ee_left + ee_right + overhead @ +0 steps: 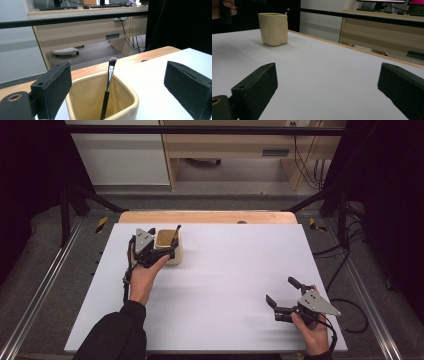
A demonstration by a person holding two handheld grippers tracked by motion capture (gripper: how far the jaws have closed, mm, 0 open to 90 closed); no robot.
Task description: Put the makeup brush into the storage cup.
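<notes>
The slim black-handled makeup brush stands bristles-up, leaning in the cream square ceramic cup near the far left of the white table. The left gripper hangs wide open and empty at the cup, so it should back away straight without knocking the rim. The right gripper rests wide open and empty, well apart.

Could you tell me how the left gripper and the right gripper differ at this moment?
The left gripper sits far up the white table at the cream cup, while the right gripper rests near the front right edge, away from it. From the left gripper view the cup with its makeup brush lies between the jaws; the right gripper's jaws frame bare tabletop. Both stand open, and neither holds anything.
</notes>
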